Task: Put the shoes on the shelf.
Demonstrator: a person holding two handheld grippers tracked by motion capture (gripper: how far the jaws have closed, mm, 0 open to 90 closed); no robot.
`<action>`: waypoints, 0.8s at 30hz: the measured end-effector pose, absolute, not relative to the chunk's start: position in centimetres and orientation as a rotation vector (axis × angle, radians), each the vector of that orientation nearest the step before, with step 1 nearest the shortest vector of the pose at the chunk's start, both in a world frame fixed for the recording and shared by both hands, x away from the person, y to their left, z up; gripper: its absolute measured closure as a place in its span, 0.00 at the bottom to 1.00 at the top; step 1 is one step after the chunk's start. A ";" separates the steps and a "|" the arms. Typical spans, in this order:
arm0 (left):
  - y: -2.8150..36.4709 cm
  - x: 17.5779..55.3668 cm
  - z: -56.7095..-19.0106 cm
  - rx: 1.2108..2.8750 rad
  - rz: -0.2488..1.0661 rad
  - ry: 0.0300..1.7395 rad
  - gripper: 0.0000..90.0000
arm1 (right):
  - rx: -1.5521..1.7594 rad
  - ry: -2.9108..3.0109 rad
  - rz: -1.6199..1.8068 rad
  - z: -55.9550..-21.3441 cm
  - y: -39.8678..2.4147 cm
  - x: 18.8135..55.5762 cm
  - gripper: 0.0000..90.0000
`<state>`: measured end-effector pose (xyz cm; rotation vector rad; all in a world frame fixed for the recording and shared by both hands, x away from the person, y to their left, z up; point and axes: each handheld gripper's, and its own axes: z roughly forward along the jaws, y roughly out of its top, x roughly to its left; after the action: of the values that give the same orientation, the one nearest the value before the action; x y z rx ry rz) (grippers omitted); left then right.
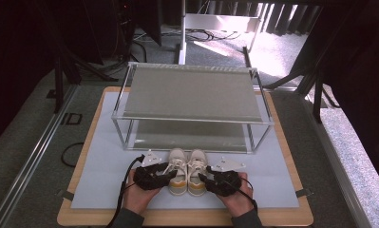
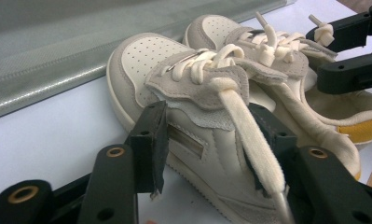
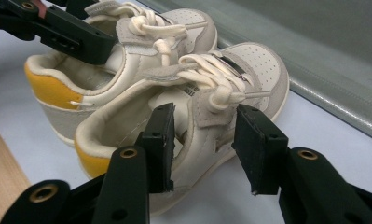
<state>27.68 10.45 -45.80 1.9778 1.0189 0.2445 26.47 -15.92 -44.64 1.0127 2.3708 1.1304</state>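
A pair of small cream and grey sneakers with yellow heels stands side by side on the white mat, toes toward the shelf. On the left shoe (image 1: 177, 164) (image 2: 151, 60), my left gripper (image 1: 167, 175) (image 2: 207, 140) has one jaw against the outer side and the other inside the opening, pads on the wall. The right shoe (image 1: 196, 164) (image 3: 258, 60) is held the same way by my right gripper (image 1: 202, 178) (image 3: 204, 135), one jaw inside and one outside. Each gripper view also shows the other gripper on its shoe.
A clear-framed rack (image 1: 192, 118) with two grey shelves stands just beyond the shoes' toes. The white mat (image 1: 101, 171) lies on a wooden board (image 1: 68, 216) and has free room to the left and right of the hands. A black cable (image 1: 125, 190) trails from the left gripper.
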 end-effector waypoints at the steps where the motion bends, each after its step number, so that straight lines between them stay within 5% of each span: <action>1: 10.5 27.7 -45.8 1.978 0.243 1.020 0.59 | 1.019 2.369 1.127 -44.7 -15.8 26.5 0.64; 24: 10.5 27.7 -45.8 1.962 0.203 1.016 0.66 | 1.105 2.324 1.246 -45.0 -17.2 26.7 0.81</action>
<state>27.70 10.46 -45.80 1.9617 1.0156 0.2028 26.69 -17.24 -45.03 1.1049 2.3243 1.2456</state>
